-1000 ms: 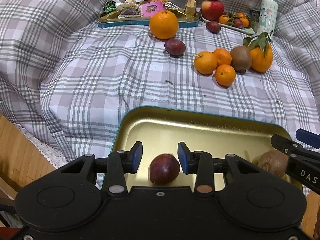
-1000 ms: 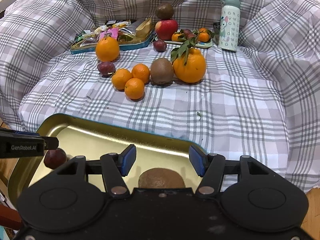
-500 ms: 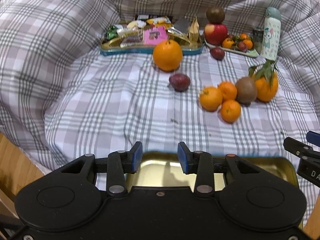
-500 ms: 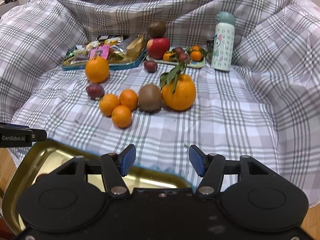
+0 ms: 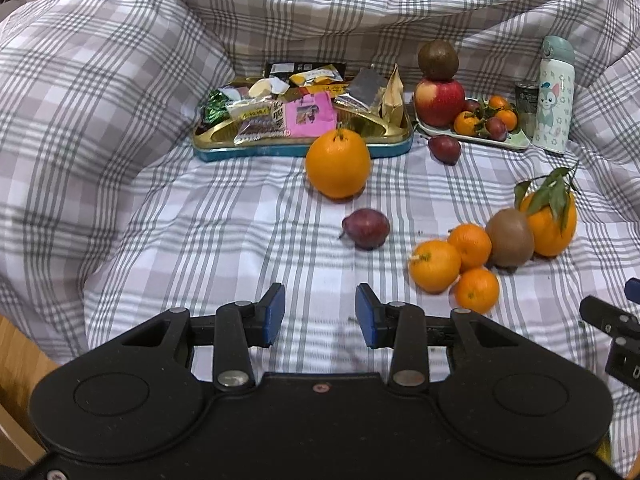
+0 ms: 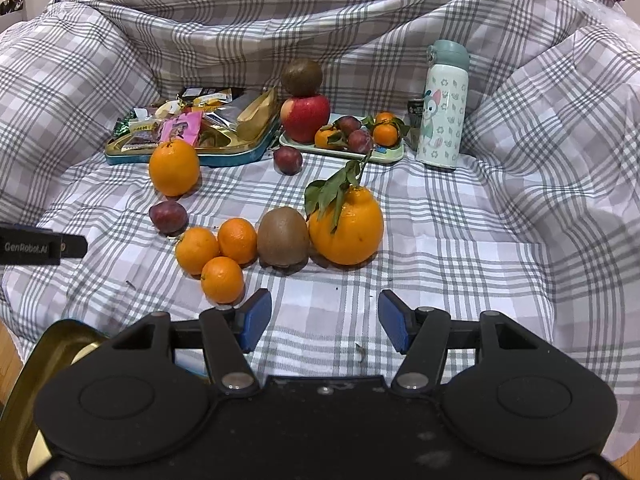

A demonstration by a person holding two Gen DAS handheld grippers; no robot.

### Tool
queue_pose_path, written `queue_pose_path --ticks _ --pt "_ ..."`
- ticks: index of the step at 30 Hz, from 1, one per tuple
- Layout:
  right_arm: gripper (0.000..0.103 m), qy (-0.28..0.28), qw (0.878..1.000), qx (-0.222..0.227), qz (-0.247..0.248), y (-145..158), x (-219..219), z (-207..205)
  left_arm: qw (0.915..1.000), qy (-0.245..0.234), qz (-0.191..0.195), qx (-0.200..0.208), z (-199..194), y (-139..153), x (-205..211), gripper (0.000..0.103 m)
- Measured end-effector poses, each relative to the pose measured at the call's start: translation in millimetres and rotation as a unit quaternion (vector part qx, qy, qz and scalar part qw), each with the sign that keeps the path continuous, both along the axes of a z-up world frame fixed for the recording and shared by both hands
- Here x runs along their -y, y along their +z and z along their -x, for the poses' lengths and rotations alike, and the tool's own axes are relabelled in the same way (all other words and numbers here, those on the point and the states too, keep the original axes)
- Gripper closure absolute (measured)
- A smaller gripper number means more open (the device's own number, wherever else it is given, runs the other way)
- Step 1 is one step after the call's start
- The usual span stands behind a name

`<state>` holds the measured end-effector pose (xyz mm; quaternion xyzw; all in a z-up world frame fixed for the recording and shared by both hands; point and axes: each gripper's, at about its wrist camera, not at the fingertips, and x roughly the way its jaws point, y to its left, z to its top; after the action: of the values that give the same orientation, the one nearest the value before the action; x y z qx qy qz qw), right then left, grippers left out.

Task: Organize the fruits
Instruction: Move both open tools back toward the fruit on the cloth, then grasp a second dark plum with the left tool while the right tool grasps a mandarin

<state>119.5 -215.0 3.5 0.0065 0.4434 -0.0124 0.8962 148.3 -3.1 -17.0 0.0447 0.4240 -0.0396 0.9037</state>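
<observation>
Loose fruit lies on the checked cloth: a big orange point(image 5: 338, 163), a purple plum point(image 5: 366, 228), three mandarins point(image 5: 434, 266), a brown kiwi point(image 6: 283, 242) and a leafy orange point(image 6: 347, 229). My left gripper point(image 5: 320, 314) hovers open and empty over bare cloth, short of the plum. In the right wrist view my right gripper point(image 6: 325, 326) is open and empty too, just short of the kiwi and a mandarin point(image 6: 222, 280). A corner of the gold tray point(image 6: 48, 344) shows at lower left, below the right gripper; its contents are hidden.
At the back stand a snack tin point(image 5: 300, 148), a green plate point(image 6: 384, 155) with an apple, kiwi, plums and mandarins, another plum point(image 6: 288, 160), a can and a bottle point(image 6: 442, 106). The cloth rises in folds on three sides. Wooden floor shows at the left edge.
Both grippers have drawn up and forward off the gold tray, leaving a plum and a kiwi behind in it. The tray has slid out of view beneath them; the loose fruit looms nearer.
</observation>
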Motion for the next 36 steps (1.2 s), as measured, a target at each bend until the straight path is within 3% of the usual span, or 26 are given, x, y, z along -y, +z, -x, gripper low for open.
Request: queue_pose_path --ticks 19,36 --pt "0.041 0.001 0.999 -0.031 -0.008 -24.4 -2.1 -41.2 0.9986 -0.030 0.020 -0.039 -69.4 -24.1 14.0 0.056" --pt "0.041 0.071 0.995 -0.057 -0.033 -35.9 -36.1 -49.6 0.9975 -0.048 0.029 -0.042 -97.5 -35.8 20.7 0.056"
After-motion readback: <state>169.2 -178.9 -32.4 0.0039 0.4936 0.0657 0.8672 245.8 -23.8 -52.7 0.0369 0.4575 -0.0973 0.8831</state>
